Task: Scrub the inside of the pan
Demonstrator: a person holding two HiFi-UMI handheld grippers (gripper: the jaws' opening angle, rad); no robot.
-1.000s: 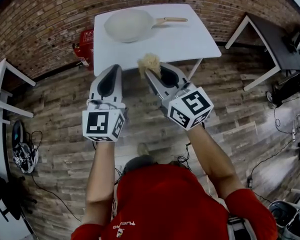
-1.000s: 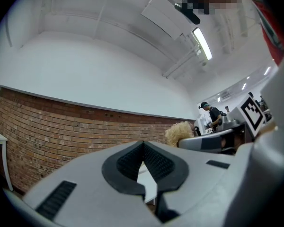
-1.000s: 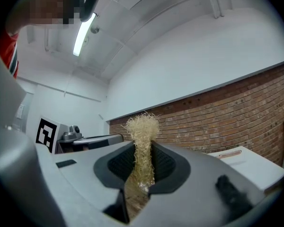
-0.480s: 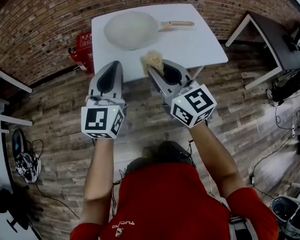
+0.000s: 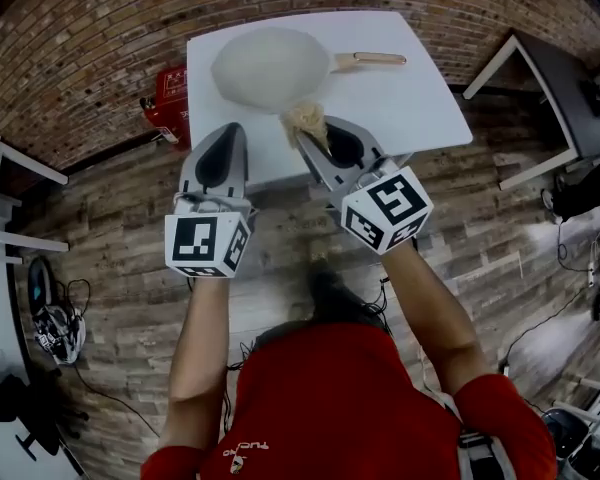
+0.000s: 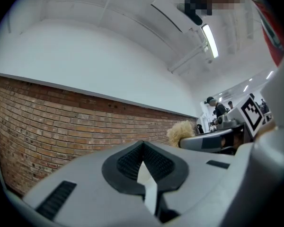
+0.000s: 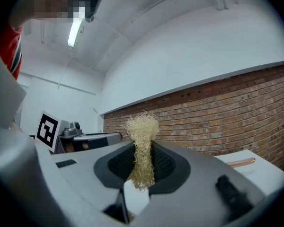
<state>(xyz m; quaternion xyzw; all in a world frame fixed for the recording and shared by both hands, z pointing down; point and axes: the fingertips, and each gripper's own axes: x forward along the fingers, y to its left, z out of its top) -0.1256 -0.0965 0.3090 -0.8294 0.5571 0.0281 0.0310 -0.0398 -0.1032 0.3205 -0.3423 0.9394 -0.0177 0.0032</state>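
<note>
The pan sits on the white worktop, near its far edge. Its pale inside faces up, and its wooden handle points to the right. Neither gripper touches it.

The right gripper is clamped on a scrubber, a straw-coloured bundle of fibres. The bundle is pinched at its middle between the ribbed pads, and a frayed tuft sticks up above the jaws. In the head view the tuft shows just in front of the pan's near rim, over the near part of the worktop.

The left gripper has its jaws pressed together with nothing between them. It is held beside the right one, a little apart from it, at the worktop's near edge.

A brick wall runs behind the worktop. A red fire extinguisher stands at its foot, to the left of the worktop, on the plank floor.
</note>
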